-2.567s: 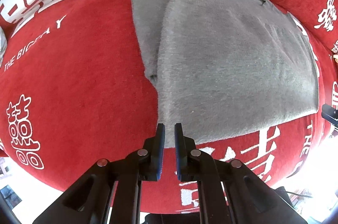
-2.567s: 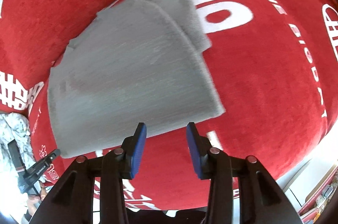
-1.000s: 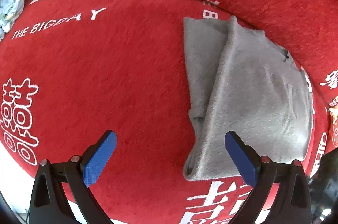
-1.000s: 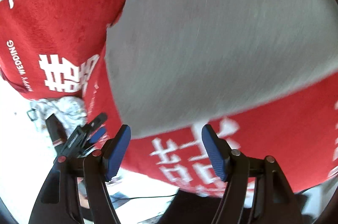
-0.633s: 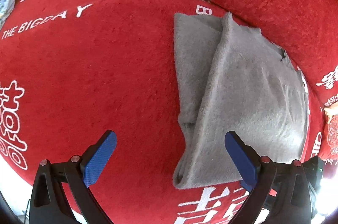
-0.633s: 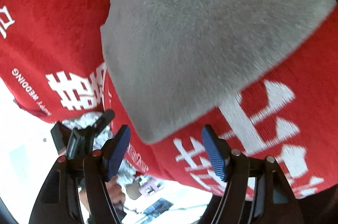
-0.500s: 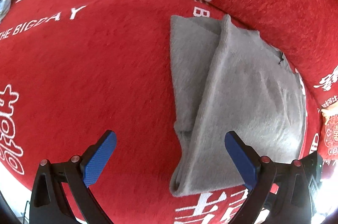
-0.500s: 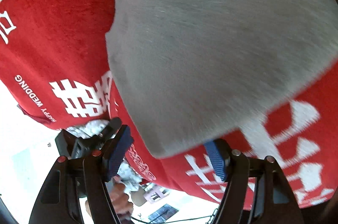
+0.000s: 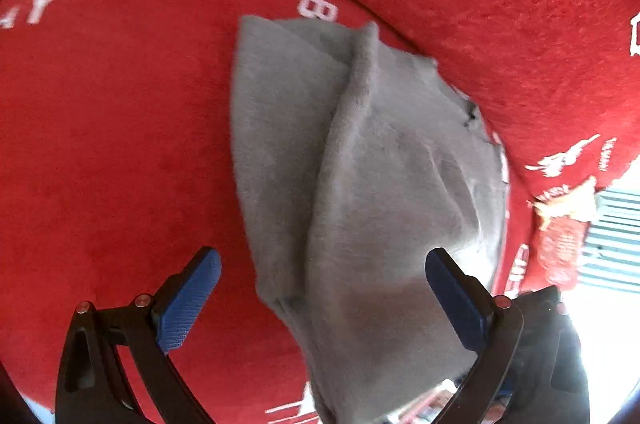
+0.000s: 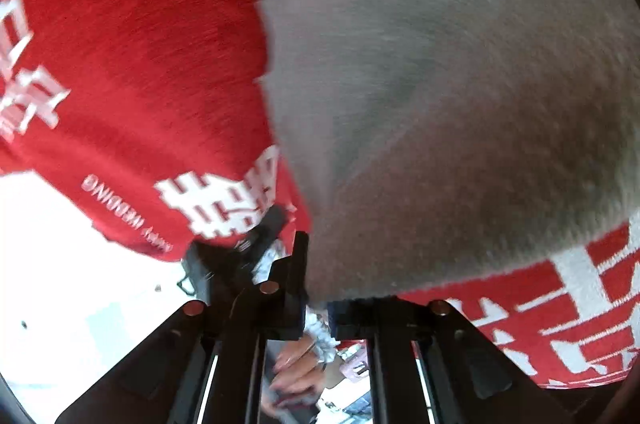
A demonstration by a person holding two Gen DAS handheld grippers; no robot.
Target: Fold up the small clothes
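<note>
Gripping a Grey Garment at Its Near Corner

Lying on a red cloth point(image 9: 120, 144) printed with white lettering, half-folded: a grey garment point(image 9: 380, 184), one layer lapped over another along a raised ridge running from the far edge toward the near one. Pinching its near corner from the right wrist view: the right claw point(image 10: 316, 288), jaws drawn tight together with the grey fabric point(image 10: 440, 104) caught between them and lifted, so that the fabric fills most of that view and hides much of the red cloth behind. Blurred, that picture, so fine detail of the pinch hard to read. Hanging over the garment's near end in the left wrist view: the left claw point(image 9: 320, 300), jaws spread wide, blue pads point(image 9: 188, 300) on either side of the fabric, gripping nothing; one pad over bare red cloth, the other over the garment's right part. Raised and drooping at the bottom of that view, the near edge of the garment, off the cloth. Showing beyond the red cloth's right edge: a small red packet point(image 9: 560, 248) and pale striped slats. Visible below the right claw's frame: a hand point(image 10: 296, 364) on the other tool, over a bright floor.
</note>
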